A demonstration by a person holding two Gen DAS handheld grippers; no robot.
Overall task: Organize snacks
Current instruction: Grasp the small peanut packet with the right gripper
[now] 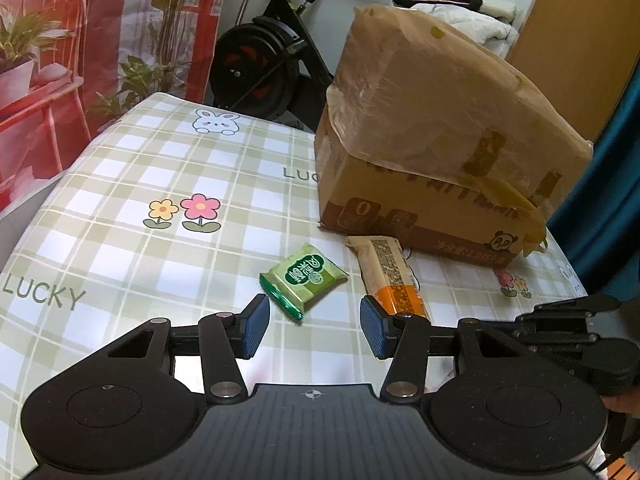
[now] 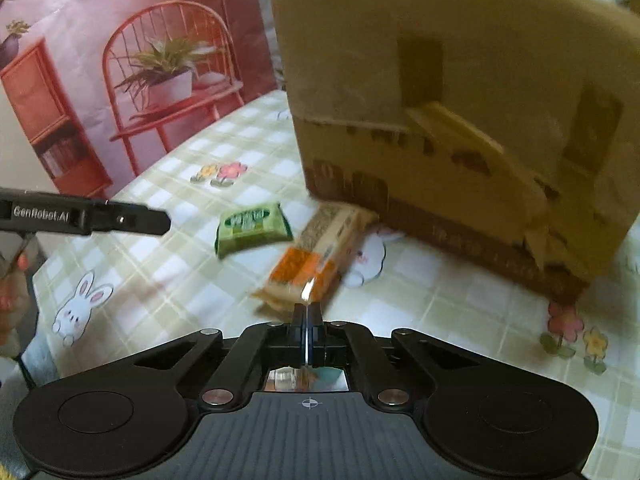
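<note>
Two snack packets lie on the checked bench (image 1: 120, 184) before a taped cardboard box (image 1: 440, 140), whose contents cannot be seen. Just ahead of the left tool (image 1: 315, 322), whose pads are parted around nothing, sits the green packet (image 1: 303, 280). Beside it, the long orange packet (image 2: 310, 256) lies with its near end at the tip of the clenched right tool (image 2: 307, 310), though whether it is pinched there cannot be told.

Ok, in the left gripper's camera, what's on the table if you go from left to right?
Flower drawings → green snack packet → long orange-and-tan snack bar → cardboard box, which stands furthest right and just behind the bar.
</note>
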